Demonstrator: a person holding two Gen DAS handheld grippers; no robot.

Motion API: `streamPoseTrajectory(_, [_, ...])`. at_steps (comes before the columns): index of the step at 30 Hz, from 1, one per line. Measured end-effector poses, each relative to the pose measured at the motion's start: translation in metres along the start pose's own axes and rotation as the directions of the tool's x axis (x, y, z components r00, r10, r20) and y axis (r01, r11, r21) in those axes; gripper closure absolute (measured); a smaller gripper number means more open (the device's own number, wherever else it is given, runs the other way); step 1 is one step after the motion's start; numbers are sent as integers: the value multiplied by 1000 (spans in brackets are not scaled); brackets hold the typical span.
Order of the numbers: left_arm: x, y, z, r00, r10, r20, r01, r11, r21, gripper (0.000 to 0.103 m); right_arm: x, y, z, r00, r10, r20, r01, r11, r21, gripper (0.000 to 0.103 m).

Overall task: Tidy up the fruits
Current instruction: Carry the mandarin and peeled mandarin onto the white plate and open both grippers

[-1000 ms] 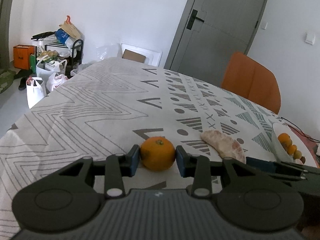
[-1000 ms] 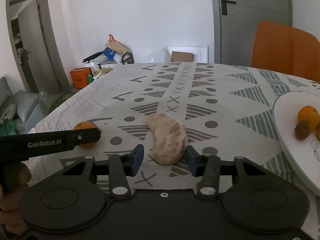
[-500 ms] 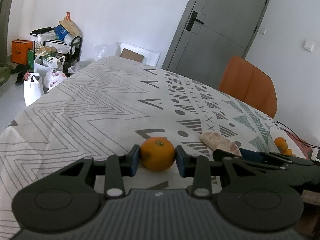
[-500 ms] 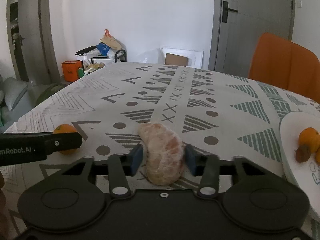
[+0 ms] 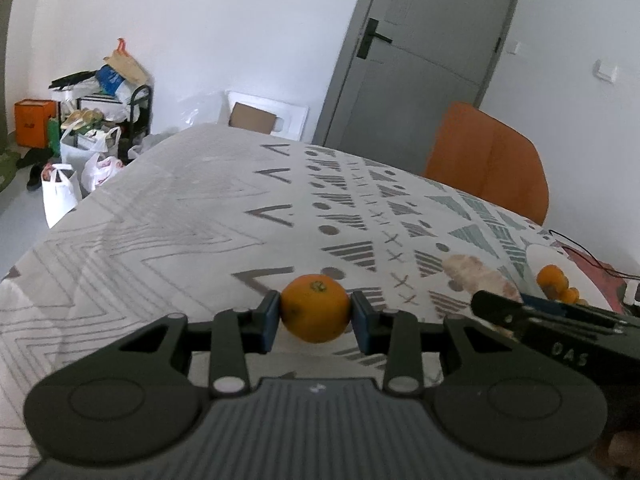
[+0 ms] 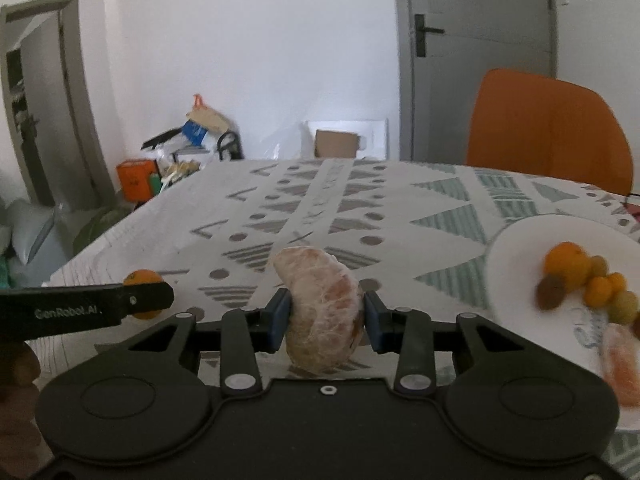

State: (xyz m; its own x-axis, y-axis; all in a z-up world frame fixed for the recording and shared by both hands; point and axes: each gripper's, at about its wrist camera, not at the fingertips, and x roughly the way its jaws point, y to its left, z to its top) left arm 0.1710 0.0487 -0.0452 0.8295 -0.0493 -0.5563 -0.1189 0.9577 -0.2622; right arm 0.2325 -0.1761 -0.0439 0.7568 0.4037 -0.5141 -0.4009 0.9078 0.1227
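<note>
My left gripper (image 5: 315, 316) is shut on a whole orange (image 5: 315, 307), just above the patterned tablecloth (image 5: 180, 240). In the right wrist view, the right gripper (image 6: 325, 320) is shut on a peeled pale-pink citrus segment (image 6: 322, 312), its pads pressing both sides, a little above the cloth. The same segment (image 5: 476, 274) shows at the right of the left wrist view. A white plate (image 6: 516, 248) lies on the right, holding an orange (image 6: 566, 262), smaller fruits and another peeled piece (image 6: 618, 360). The left gripper's finger (image 6: 100, 308) crosses the right view's left side, with its orange (image 6: 142, 278) behind.
An orange chair (image 6: 548, 132) stands behind the table's far right side, before a grey door (image 6: 476, 60). Bags and a cluttered rack (image 5: 100, 120) are on the floor beyond the table's left edge. A black cable (image 5: 580, 252) runs past the plate.
The right gripper closed onto the peeled segment and raised it off the cloth, and the plate now shows more fully on its right. The left gripper kept its hold on the orange.
</note>
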Motion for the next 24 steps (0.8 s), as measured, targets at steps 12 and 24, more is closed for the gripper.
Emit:
streamPoseTrajectory(12, [4, -48, -3, 999, -54, -4, 54, 995, 80, 67, -31, -57, -8, 996, -79, 48, 74, 993, 97, 66])
streamPoseTrajectory(24, [7, -85, -8, 996, -83, -20, 85, 986, 143, 67, -44, -97, -21, 986, -153, 62, 140, 974, 177, 66])
